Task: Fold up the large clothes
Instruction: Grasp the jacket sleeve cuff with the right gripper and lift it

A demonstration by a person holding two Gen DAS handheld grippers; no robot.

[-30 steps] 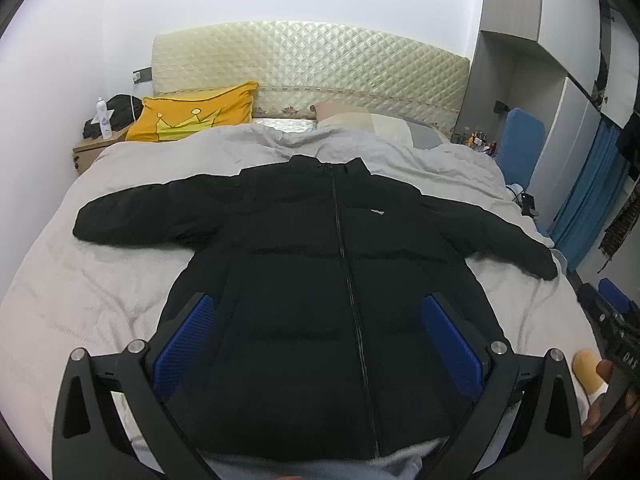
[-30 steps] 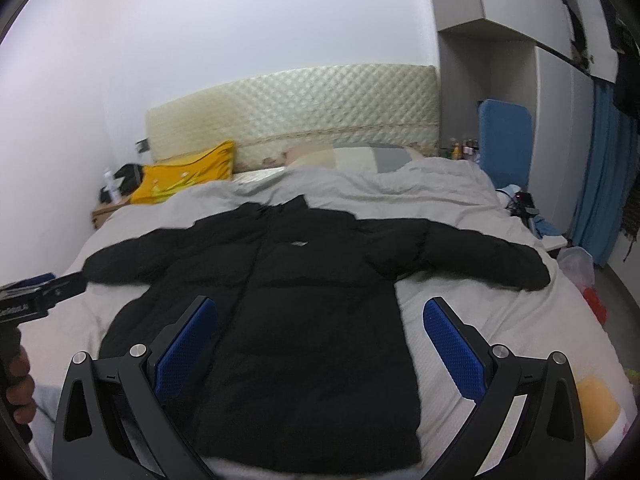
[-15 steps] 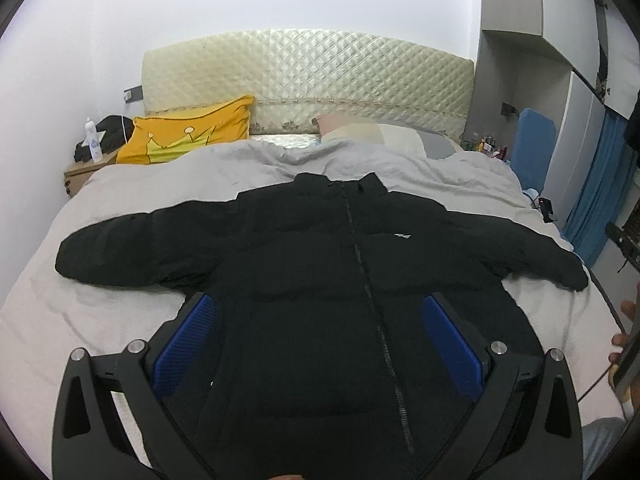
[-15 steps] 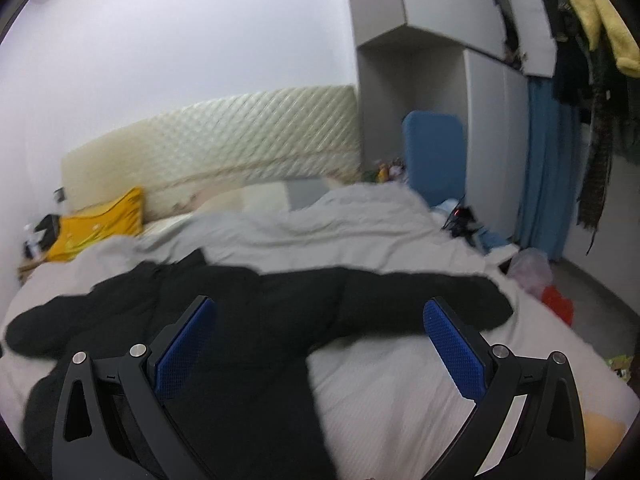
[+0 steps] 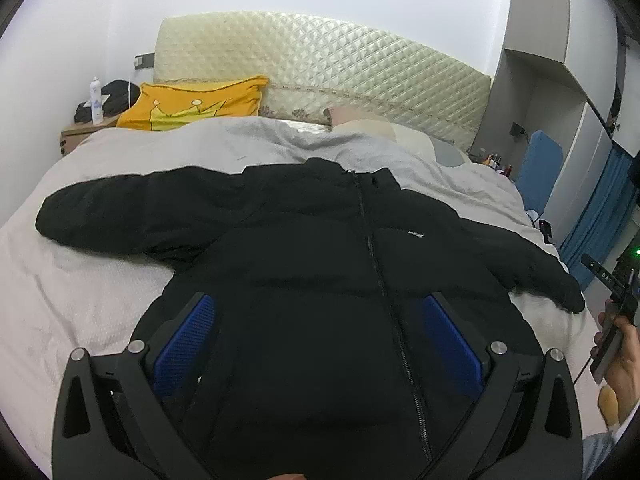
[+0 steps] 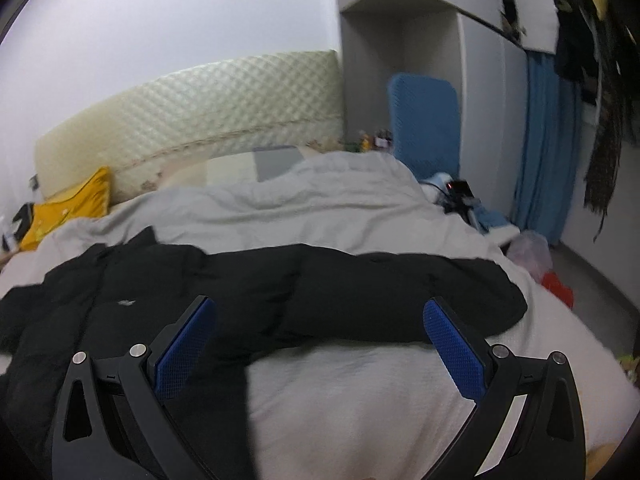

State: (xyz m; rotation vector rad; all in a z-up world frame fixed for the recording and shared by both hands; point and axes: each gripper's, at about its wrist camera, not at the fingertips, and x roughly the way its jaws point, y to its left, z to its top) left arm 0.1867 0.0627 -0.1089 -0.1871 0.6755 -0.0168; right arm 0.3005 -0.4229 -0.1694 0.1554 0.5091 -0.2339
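We see a black coat [image 5: 320,264] spread flat on the bed [image 5: 80,300]. Our left gripper [image 5: 318,340] and right gripper [image 6: 320,340] hang above the coat, fingers wide apart, holding nothing.

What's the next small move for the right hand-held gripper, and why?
Probably lower the right hand-held gripper onto the outstretched sleeve and close on it near the cuff. The black puffer jacket lies flat and unfolded on the bed. Both grippers are open and empty, and this sleeve sits right between the right one's fingers.
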